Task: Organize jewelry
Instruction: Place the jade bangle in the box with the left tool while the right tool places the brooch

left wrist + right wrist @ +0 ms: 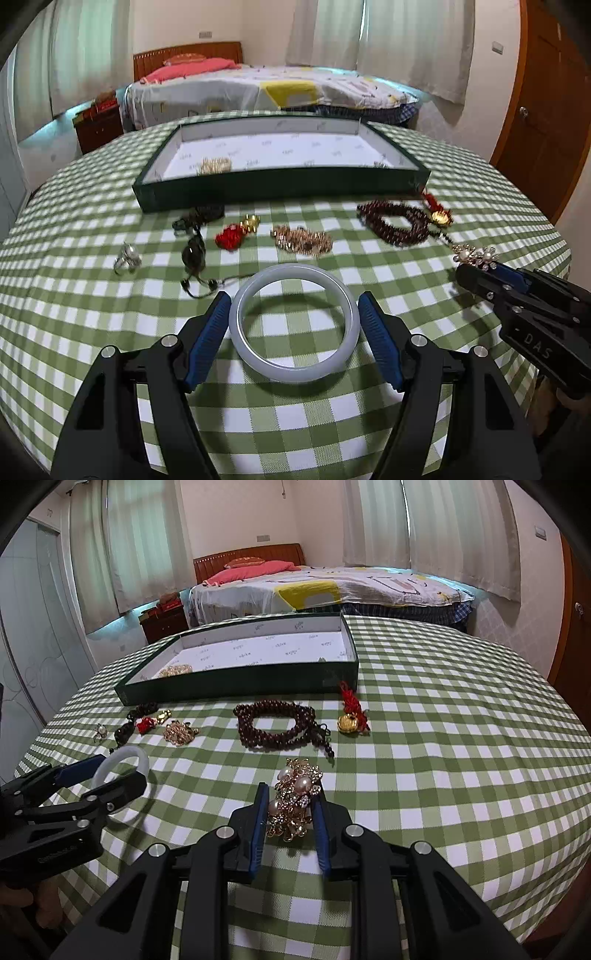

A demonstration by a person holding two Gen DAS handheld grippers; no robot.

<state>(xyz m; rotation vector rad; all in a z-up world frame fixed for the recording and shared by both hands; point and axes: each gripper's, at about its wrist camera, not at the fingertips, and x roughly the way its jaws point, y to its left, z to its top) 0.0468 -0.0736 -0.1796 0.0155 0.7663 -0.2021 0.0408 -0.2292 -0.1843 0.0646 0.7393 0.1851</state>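
Look past your surface (110,332) with its green-and-white checked cloth: a bed (332,587) fills the far side of the room, patterned quilt with a yellow patch, pink pillow (251,570) up by the reddish wooden headboard (251,554). Beside it stands a dark wooden nightstand (164,626) with small things piled on top. Pale curtains (454,531) hang over the windows, daylight glowing through them. The walls are cream. At your right there's a brown wooden door (546,110) with a round knob; at your left, a frosted glass panel (33,627).
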